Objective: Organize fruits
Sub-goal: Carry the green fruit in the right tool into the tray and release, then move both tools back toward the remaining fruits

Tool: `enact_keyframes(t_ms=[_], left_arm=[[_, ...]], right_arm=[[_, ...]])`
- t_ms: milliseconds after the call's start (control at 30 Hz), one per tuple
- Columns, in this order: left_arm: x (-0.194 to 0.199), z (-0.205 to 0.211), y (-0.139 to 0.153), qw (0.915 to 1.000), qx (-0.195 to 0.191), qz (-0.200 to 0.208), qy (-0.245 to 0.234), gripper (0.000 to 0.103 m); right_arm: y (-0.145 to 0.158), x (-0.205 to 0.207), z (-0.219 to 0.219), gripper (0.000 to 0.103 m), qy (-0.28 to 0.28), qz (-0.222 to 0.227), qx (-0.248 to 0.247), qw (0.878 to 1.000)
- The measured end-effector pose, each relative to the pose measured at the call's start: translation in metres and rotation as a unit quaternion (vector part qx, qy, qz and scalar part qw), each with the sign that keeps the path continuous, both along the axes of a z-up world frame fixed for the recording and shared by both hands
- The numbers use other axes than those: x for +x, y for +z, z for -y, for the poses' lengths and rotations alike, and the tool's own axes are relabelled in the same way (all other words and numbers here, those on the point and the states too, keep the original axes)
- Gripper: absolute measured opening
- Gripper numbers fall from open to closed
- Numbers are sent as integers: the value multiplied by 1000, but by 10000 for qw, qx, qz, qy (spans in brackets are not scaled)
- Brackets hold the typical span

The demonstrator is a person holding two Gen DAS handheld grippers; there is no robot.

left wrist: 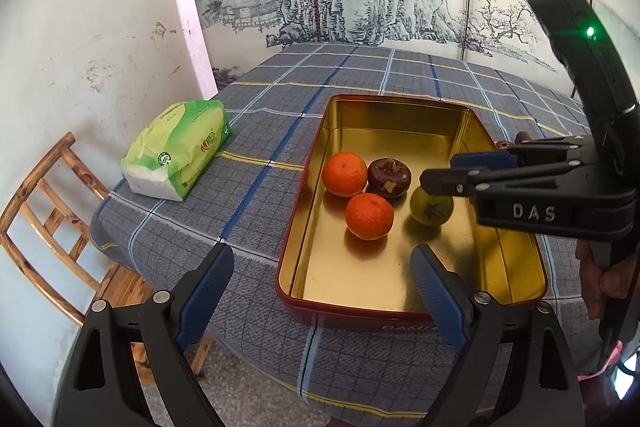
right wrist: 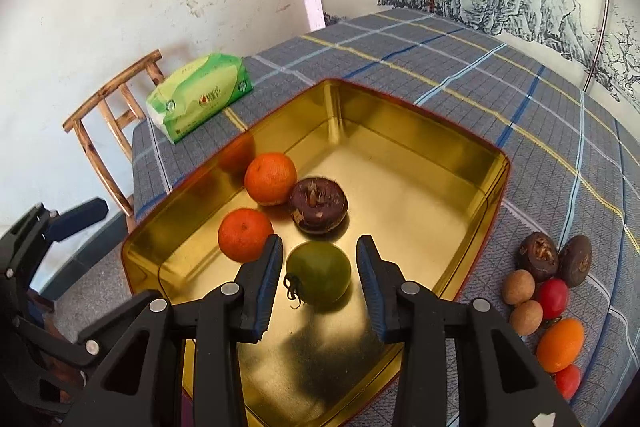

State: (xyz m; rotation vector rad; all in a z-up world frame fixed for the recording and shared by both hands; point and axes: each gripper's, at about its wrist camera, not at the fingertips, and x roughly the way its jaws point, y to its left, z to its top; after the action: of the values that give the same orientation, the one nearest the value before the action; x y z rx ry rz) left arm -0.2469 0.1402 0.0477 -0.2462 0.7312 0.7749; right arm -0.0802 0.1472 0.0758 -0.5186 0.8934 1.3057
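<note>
Between the ribbed blue pads of the right gripper sits a smooth green tomato with a dark curled stalk, resting on the floor of the tin; a gap shows on each side of it, so the fingers are released and grip nothing. The left gripper hangs over the near edge of the tin with its two textured blue pads spread wide and nothing between them.

The tin is a rectangular metal box with rounded corners, mirror-bright gold inside and dark red outside. Four round fruits lie in it: the green tomato, two dimpled oranges, and one rough, dull purple-brown fruit with a dry crown, touching the far orange.

Beside the tin on the right, a cluster of seven lies on the tabletop: two more purple-brown fruits, two matte tan balls, two glossy red tomatoes and one oval orange fruit.

A grey woven cloth checked in blue, white and yellow covers the tabletop. One crinkled green plastic tissue pack sits at its left corner, and one wooden chair stands beyond.
</note>
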Motion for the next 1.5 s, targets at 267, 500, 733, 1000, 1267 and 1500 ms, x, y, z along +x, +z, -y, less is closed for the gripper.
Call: enact_keyframes(t_ms=[267, 500, 733, 1000, 1267, 1500], left_arm=[[3, 7, 1, 9999, 83, -36, -109, 90], [14, 27, 13, 9968, 78, 86, -794, 90], [41, 58, 34, 9850, 56, 237, -1707, 90], [105, 67, 50, 9602, -779, 114, -2679, 77], [188, 78, 46, 9181, -995, -655, -3781, 63], [247, 63, 16, 9018, -1021, -1437, -3946, 59]], right_arm=[[26, -1, 31, 50, -105, 343, 546, 9979], [36, 37, 105, 57, -686, 810, 779, 9913], [13, 106, 188, 57, -1819, 961, 389, 9778], [-16, 148, 249, 57, -2529, 847, 212, 9636], [-22, 161, 264, 55, -2610, 503, 414, 9631], [-25, 173, 275, 55, -2728, 22, 650, 9599]])
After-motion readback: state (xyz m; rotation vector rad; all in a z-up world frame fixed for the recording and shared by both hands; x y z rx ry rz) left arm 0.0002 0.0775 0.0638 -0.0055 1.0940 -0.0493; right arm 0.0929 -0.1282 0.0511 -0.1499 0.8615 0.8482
